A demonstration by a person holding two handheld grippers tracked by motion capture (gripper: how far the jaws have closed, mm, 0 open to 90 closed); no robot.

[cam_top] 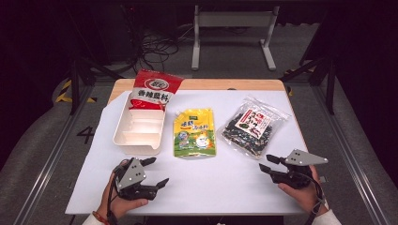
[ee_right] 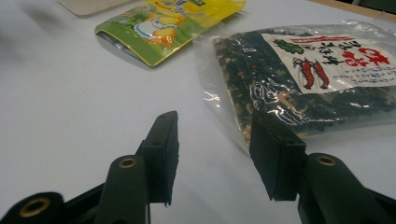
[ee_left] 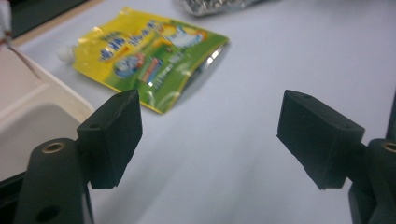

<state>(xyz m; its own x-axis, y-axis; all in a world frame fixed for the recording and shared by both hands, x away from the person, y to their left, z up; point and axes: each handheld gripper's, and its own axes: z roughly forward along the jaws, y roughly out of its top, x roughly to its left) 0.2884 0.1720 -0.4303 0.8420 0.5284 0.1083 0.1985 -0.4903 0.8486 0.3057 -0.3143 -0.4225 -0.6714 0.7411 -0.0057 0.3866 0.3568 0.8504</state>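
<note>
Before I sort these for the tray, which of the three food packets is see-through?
The clear seaweed bag at the right, nearest the right gripper: dark flakes show through. The red packet and yellow-green spouted pouch are opaque.

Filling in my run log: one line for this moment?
left gripper: open, empty | right gripper: open, at clear bag corner | red packet: in white tray

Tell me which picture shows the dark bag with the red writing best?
The high view: the whole clear bag of dark flakes lies unhidden. The right gripper view shows it close but cut off; the left gripper view catches just an edge.
</note>
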